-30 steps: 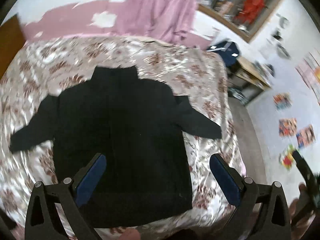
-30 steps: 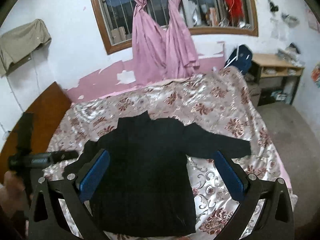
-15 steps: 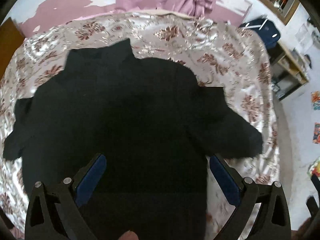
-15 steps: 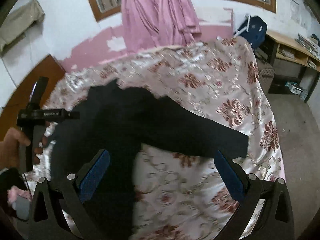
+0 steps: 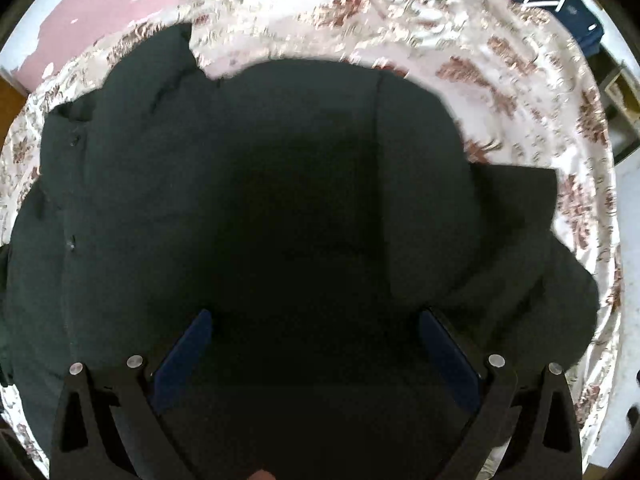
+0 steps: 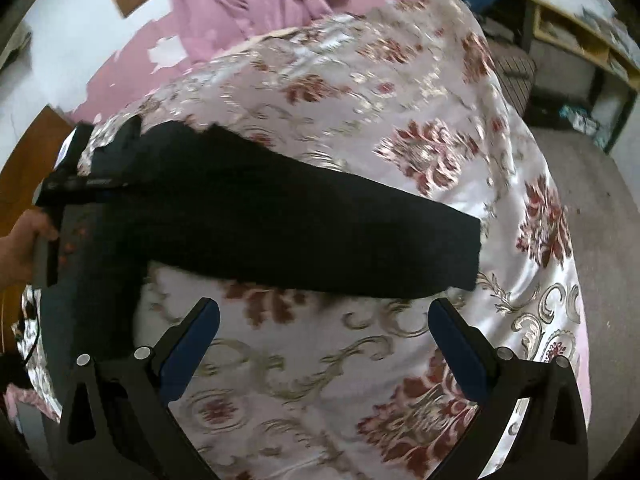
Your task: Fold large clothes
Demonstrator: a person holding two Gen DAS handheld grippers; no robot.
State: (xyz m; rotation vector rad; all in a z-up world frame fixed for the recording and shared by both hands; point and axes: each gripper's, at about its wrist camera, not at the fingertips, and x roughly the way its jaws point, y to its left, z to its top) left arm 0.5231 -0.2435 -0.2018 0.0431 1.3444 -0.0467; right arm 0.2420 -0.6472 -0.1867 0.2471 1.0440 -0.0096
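A bed (image 6: 400, 340) covered with a shiny floral spread is seen under a wall of peeling pink paint and pink curtains (image 6: 248, 4); a desk (image 6: 580, 40) stands at the far right. A black sweater (image 5: 260, 208) is spread flat and unfolded across the bed.

Compared with a second ago, both cameras have been brought much closer to the bed. The left gripper (image 5: 316, 344) is now held low over the body of the garment, and the right gripper (image 6: 320, 336) has been swung toward the right sleeve (image 6: 320, 232), which lies stretched just beyond it. The jaws of both are spread wide apart and nothing is gripped. The first fold is therefore judged to be about to begin, probably at that sleeve.

The hem and the left sleeve are cut off in the left view, and seams are hardly made out in the dark cloth. Motion blur softens the spread. A hand (image 6: 20, 240) is partly visible at the left edge.
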